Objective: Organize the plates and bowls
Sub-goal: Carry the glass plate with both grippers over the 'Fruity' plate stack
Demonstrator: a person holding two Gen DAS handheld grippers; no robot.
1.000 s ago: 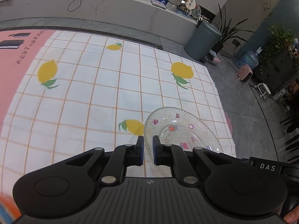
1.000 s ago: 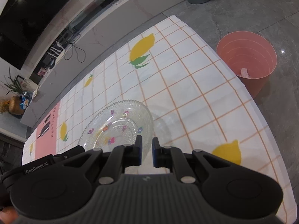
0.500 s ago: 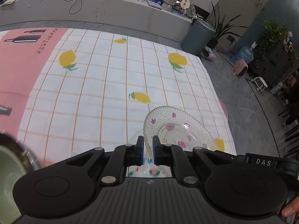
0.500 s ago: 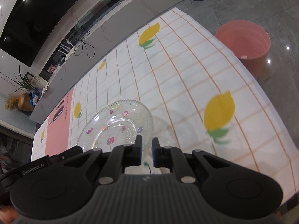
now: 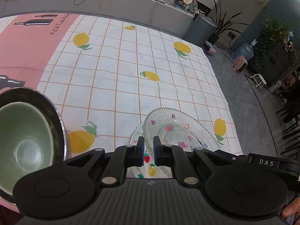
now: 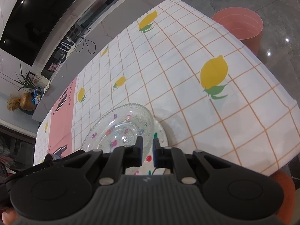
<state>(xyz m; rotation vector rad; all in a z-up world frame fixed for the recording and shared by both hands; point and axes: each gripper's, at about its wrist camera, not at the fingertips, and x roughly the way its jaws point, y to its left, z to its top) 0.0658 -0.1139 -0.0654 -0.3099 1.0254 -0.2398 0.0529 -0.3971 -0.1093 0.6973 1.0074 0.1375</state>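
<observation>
A clear glass plate (image 5: 178, 129) with small flower decals hangs tilted above the lemon-print tablecloth (image 5: 116, 71). My left gripper (image 5: 148, 146) is shut on its near left rim. My right gripper (image 6: 147, 146) is shut on the opposite rim of the same glass plate (image 6: 120, 129). Right under it a second clear plate with fruit decals (image 5: 148, 166) lies on the cloth; its rim (image 6: 161, 131) shows past the held plate. At the left a green bowl (image 5: 24, 146) sits nested inside a steel bowl (image 5: 56, 116).
The table's right edge (image 5: 225, 97) drops to a grey floor. A pink bin (image 6: 241, 24) stands on the floor past the far corner, and a grey bin (image 5: 200, 30) stands by the counter. The cloth's pink band (image 5: 24, 43) lies at the left.
Both grippers carried the glass plate back across the table toward the near side. The fruit-decal plate came into view beneath it, and the nested bowls appeared at the left.
</observation>
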